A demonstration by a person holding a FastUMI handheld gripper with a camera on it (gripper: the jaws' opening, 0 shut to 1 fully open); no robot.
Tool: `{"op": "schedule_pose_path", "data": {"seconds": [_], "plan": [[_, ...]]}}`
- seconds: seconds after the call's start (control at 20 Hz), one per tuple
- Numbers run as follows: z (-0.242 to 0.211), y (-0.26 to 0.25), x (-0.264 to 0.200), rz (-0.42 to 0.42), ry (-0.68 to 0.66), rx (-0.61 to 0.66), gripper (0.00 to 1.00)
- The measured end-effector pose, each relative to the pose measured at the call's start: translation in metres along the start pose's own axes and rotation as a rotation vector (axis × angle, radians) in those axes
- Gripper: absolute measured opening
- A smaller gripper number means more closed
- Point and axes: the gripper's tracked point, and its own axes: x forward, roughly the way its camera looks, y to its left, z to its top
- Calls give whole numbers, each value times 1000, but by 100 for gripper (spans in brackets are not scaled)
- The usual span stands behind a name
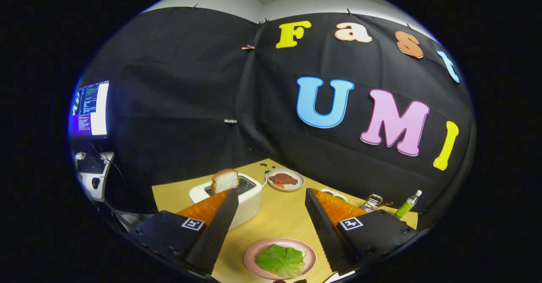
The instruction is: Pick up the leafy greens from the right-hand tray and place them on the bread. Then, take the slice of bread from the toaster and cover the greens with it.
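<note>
I saw the wooden table (279, 221), then the white toaster (245, 200) with its bread slice (224, 180) standing up. My gripper (271, 196) hung wide open, empty, above the pink plate (254, 255) where the leafy greens (281, 260) lay.

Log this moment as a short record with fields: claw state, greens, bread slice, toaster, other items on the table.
claw: claw open, fingers wide apart, holding nothing
greens: flat green lettuce leaf lying on the round pink plate, between the fingers; any bread beneath it is hidden
bread slice: pale toasted bread slice standing upright in the toaster slot
toaster: white boxy toaster beyond the left finger
other plate: small round plate with reddish-brown food behind the toaster
bottle: green bottle with white cap beyond the right finger
surface: light wooden tabletop
</note>
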Motion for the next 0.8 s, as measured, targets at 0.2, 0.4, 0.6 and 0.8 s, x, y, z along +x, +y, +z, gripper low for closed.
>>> {"op": "schedule_pose_path", "data": {"seconds": [0.2,0.4,0.6,0.8], "plan": [[11,31,39,33,17,85,99],[10,63,76,73,44,158,98],[-8,90,115,101,115,196,98],[-45,105,153,82,231,294,98]]}}
